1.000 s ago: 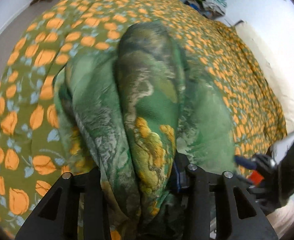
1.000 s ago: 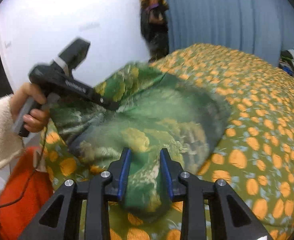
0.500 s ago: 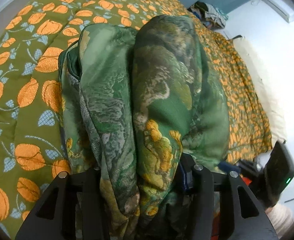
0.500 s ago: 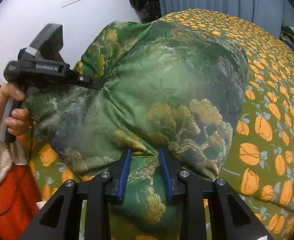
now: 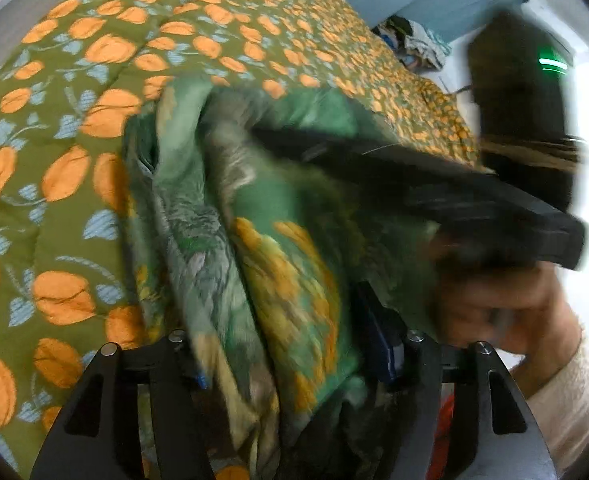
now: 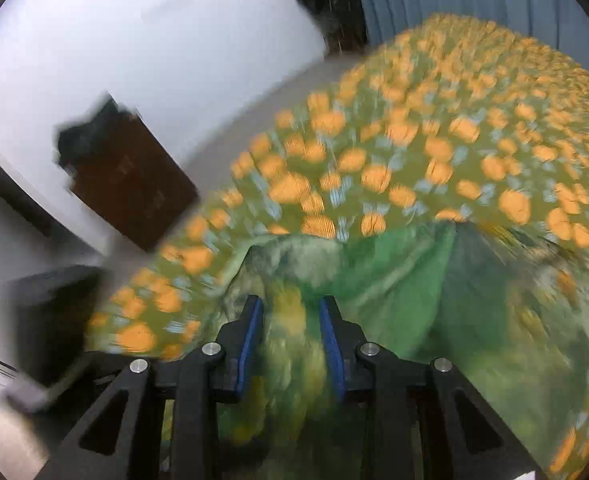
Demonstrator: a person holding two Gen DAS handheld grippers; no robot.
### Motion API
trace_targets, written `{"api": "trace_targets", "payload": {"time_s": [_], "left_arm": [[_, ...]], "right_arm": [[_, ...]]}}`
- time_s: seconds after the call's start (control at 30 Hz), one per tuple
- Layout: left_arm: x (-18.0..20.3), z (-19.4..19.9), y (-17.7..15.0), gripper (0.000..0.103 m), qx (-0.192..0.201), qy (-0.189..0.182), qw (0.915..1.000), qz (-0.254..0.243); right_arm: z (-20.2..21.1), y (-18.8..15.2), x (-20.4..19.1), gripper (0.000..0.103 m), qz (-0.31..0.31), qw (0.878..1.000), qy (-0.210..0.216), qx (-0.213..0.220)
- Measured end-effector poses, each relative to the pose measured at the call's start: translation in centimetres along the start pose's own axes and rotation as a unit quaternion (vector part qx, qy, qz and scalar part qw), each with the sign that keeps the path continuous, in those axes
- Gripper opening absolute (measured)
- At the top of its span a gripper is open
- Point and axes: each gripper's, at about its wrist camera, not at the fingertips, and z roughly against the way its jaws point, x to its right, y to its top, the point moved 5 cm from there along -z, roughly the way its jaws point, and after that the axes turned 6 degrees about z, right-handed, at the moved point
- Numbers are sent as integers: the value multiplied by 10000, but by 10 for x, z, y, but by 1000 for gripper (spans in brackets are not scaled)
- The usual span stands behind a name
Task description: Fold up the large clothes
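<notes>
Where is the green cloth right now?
The green cloth lies bunched on the orange-flowered bedspread, running between both claws, left and right.

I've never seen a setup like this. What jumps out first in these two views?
A bundled green patterned garment fills the middle, lying on a bedspread of olive cloth with orange tulips. The right gripper pinches a fold between blue pads, while the left gripper straddles the bundle, its jaws opening.

The garment (image 5: 262, 216) is green brocade with yellow-gold blossoms and grey mottling. The bedspread (image 5: 74, 128) is olive, patterned with orange tulips and pale blue leaves. The curtain (image 6: 474, 4) is blue-grey.
</notes>
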Motion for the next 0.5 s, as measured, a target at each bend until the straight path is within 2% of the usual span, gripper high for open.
{"api": "trace_targets", "payload": {"time_s": [0.1, 0.2, 0.27, 0.4, 0.5], "left_arm": [[-17, 6, -2, 64, 6, -69, 9998, 175], [-24, 5, -2, 60, 4, -66, 9997, 222], [-25, 3, -2, 55, 14, 131, 9998, 153], [-25, 2, -9, 53, -19, 310, 9995, -71], [-30, 3, -8, 53, -2, 188, 9998, 74]], "right_arm": [[-32, -5, -2, 30, 103, 9995, -173, -259], [-45, -6, 7, 28, 62, 9996, -148, -238], [-44, -5, 12, 28, -12, 9998, -75, -168], [-4, -7, 16, 30, -246, 9990, 265, 267], [46, -32, 15, 31, -253, 9963, 599, 557]]}}
